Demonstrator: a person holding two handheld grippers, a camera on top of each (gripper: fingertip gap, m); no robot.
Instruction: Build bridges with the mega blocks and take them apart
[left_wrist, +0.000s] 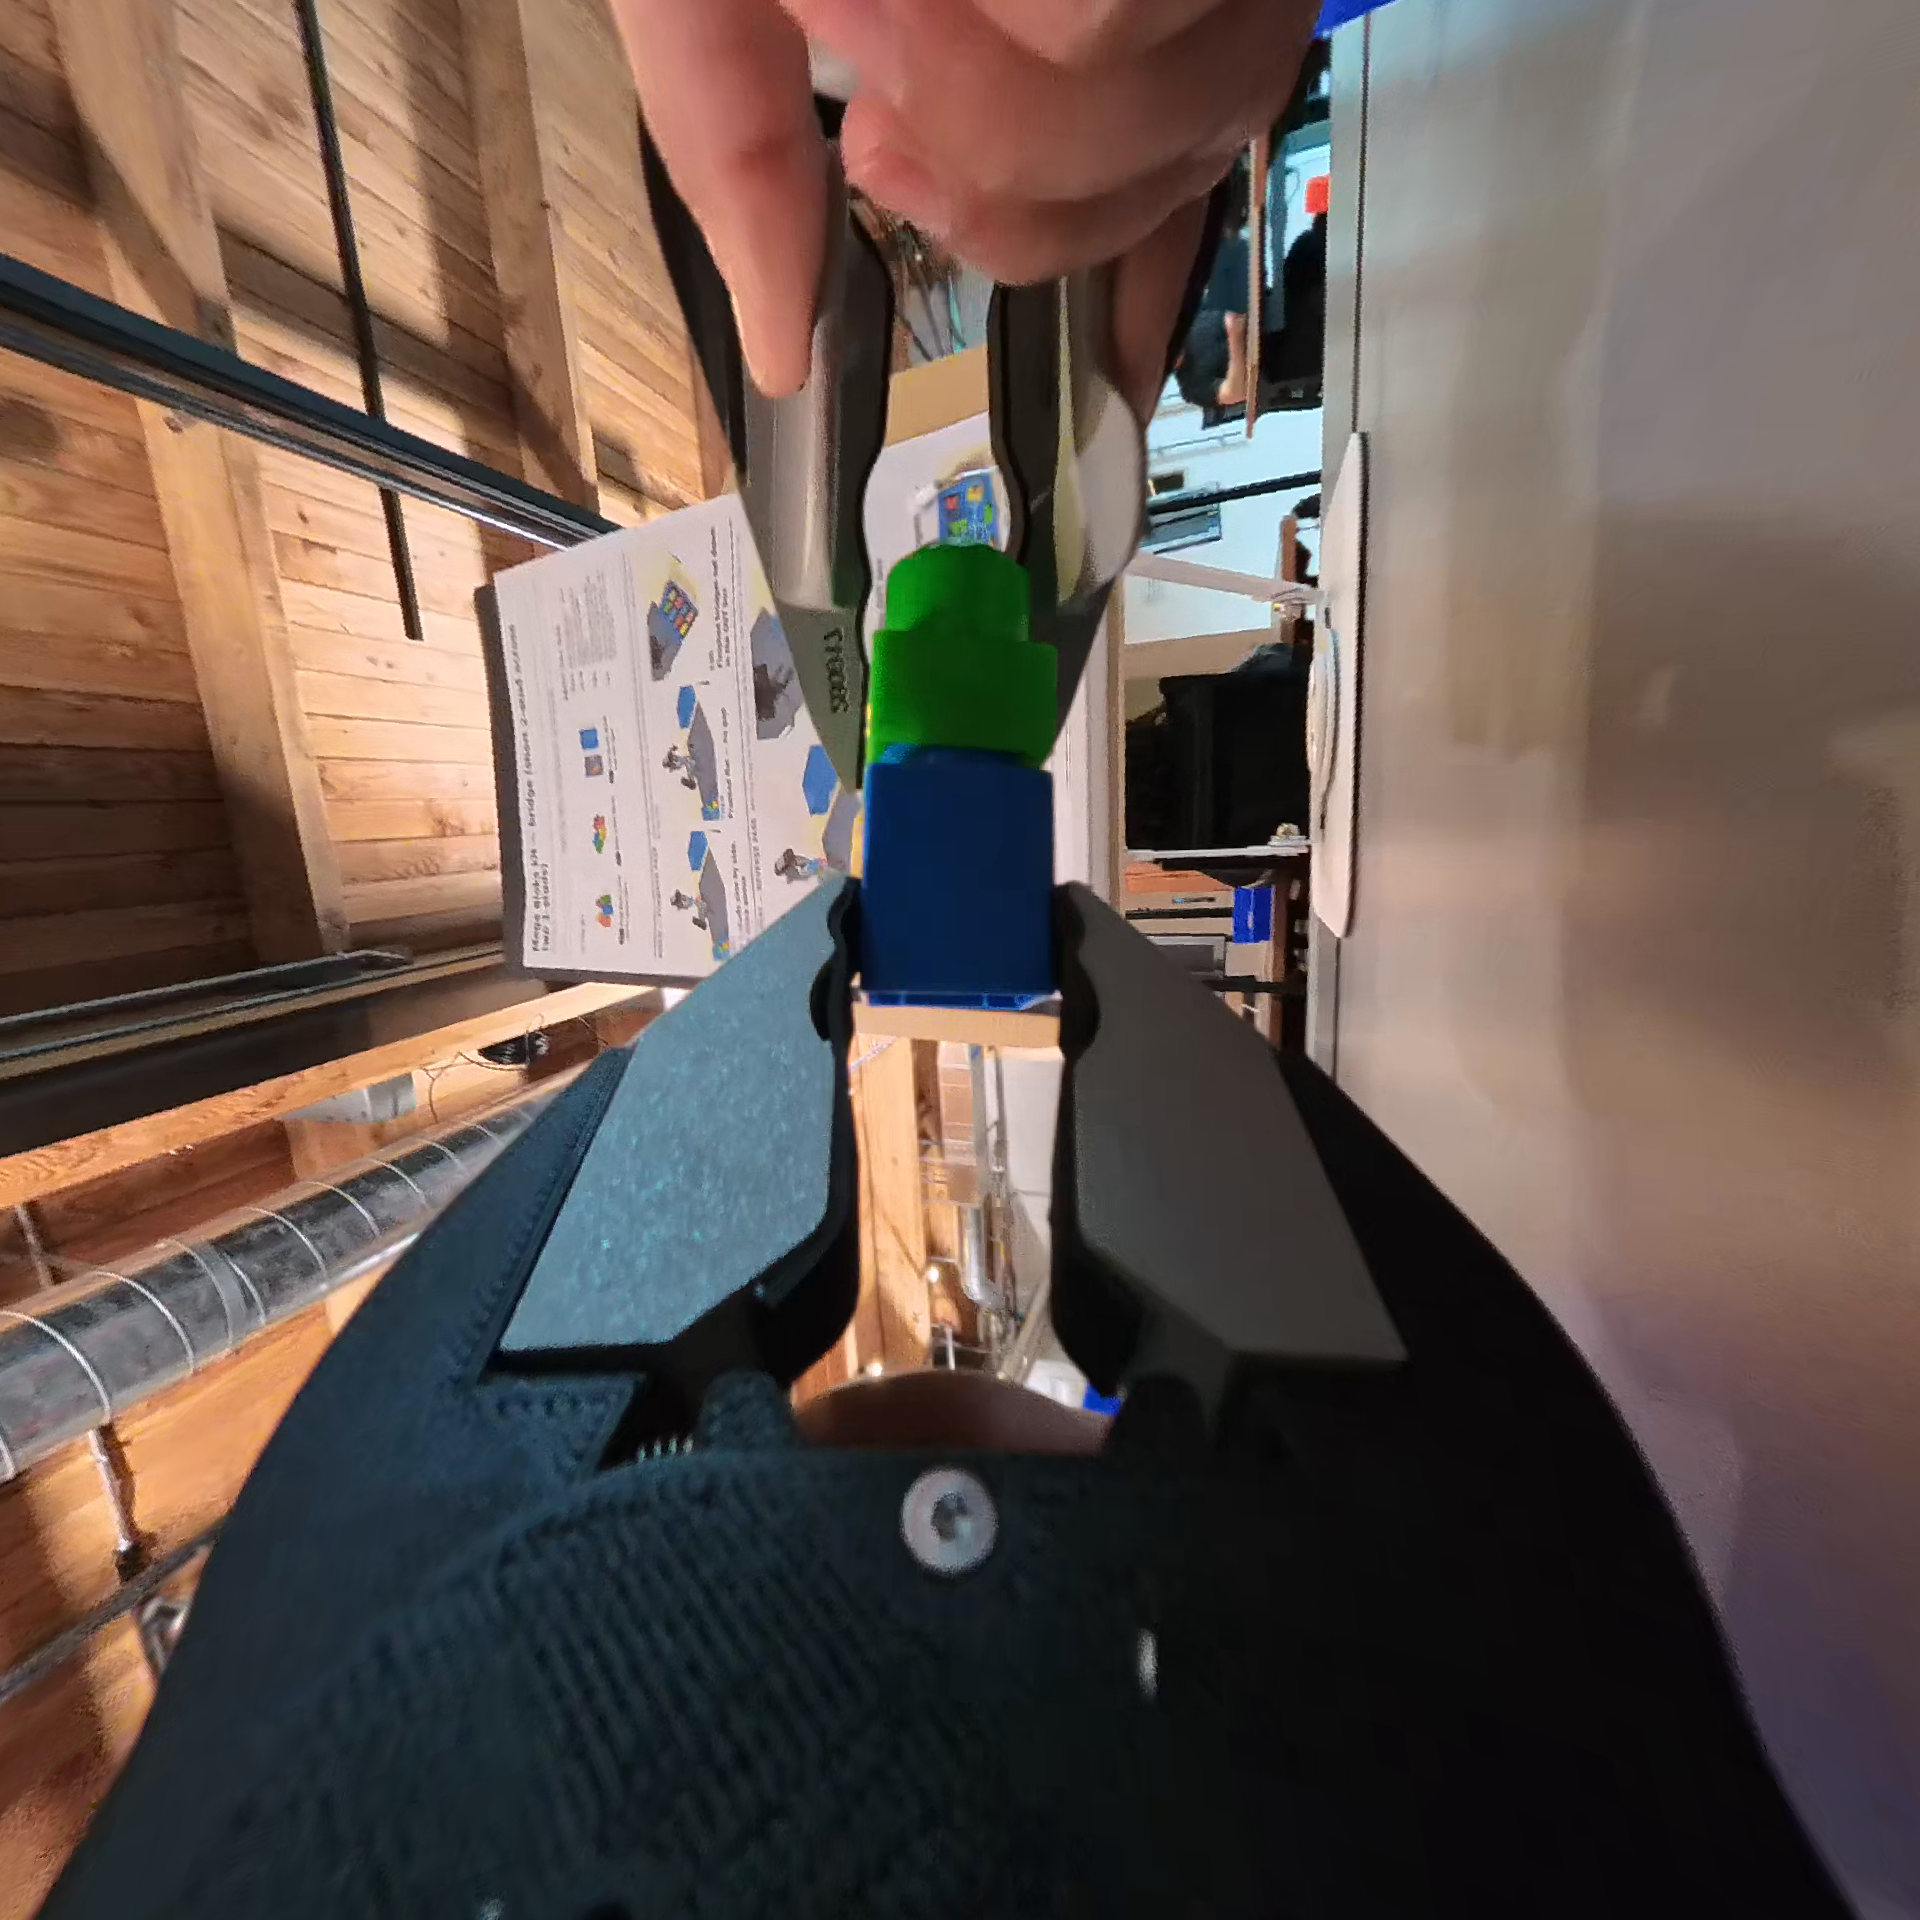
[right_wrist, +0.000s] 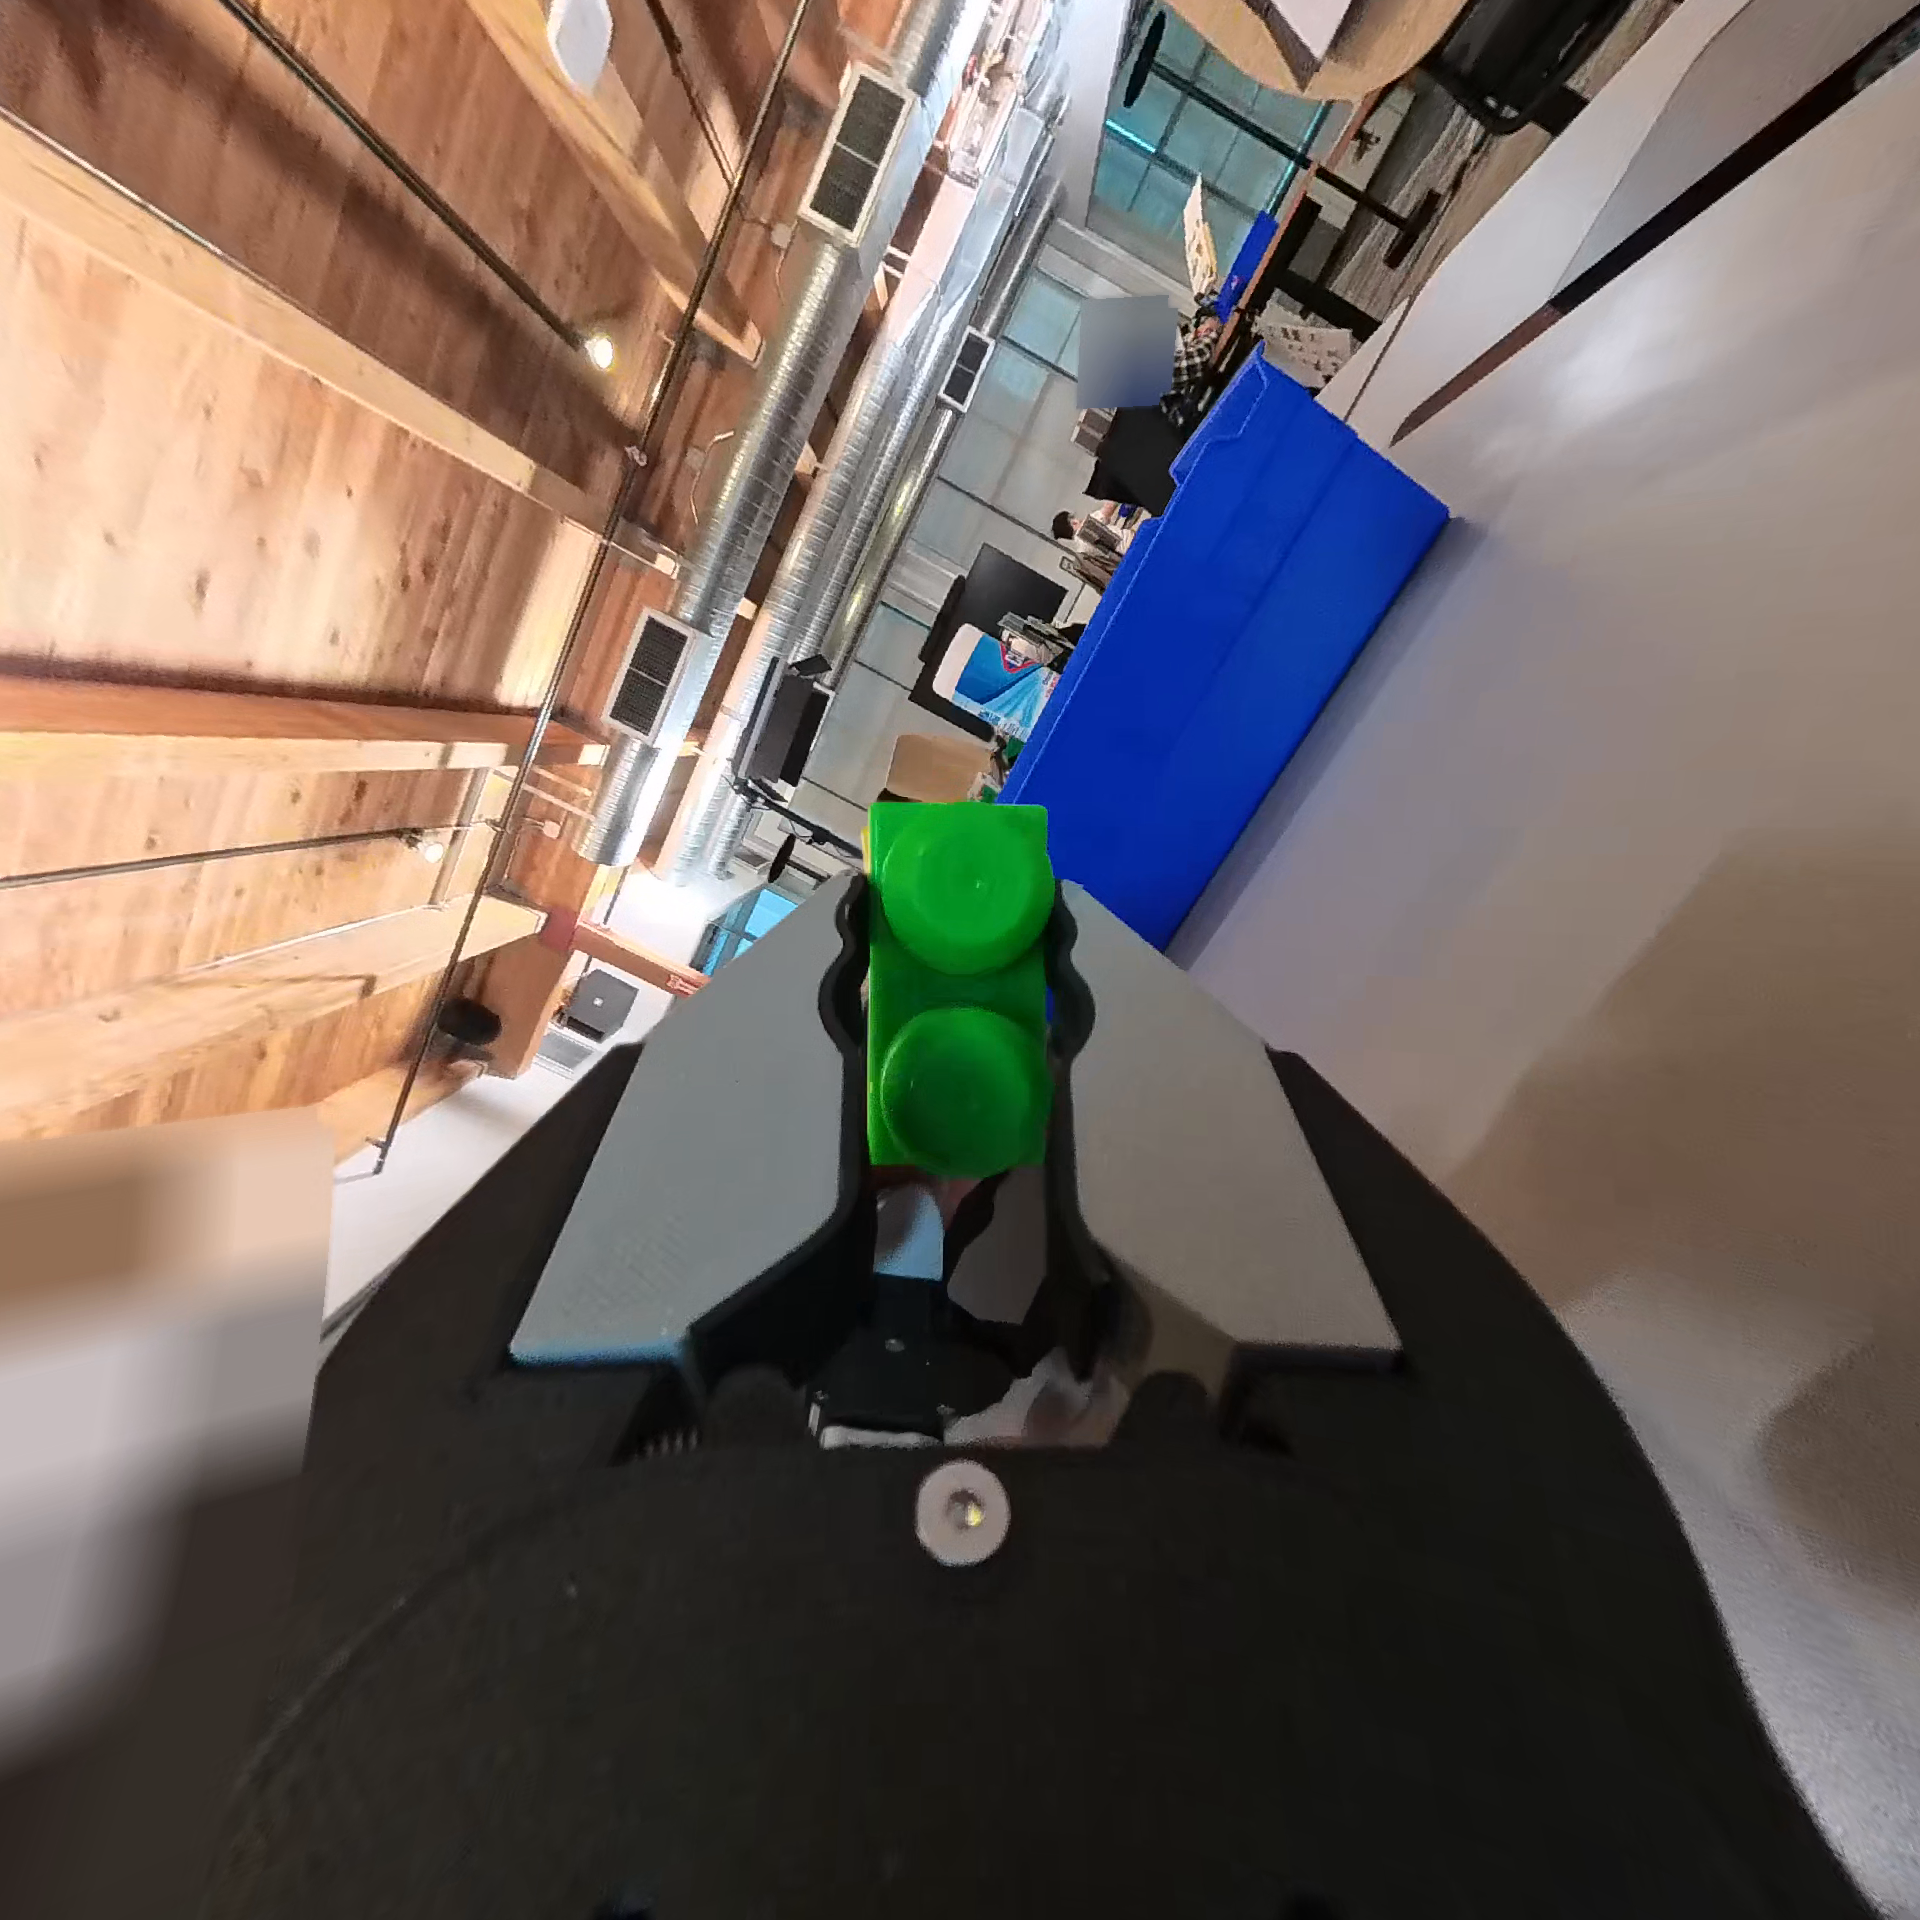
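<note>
Left wrist view: camera is rolled sideways, so the wooden ceiling runs down the left edge and the pale tabletop (left_wrist: 1621, 727) down the right. Landmark is the blue block (left_wrist: 956, 873). Left of it stands an instruction sheet (left_wrist: 644, 748), propped upright. Left gripper (left_wrist: 956, 935) has its jaws closed on the blue block's side walls. Green block (left_wrist: 961, 665) is seated on the blue block's stud end, touching it, on the side away from the camera. Beyond that, the right gripper (left_wrist: 951, 623) comes in from the top of frame with its jaws closed on the green block's studs; a hand (left_wrist: 987, 135) holds it. Right of the blue block, a flat white item lies on the tabletop, too blurred to identify.

Right wrist view: ceiling and ducts on the left. Right gripper (right_wrist: 961, 987) has its jaws clamped on the green block (right_wrist: 956, 987), two studs facing the camera. Blue block is hidden behind it. Up and to the right of the green block sits a blue bin (right_wrist: 1226, 665) on the tabletop (right_wrist: 1621, 831).
</note>
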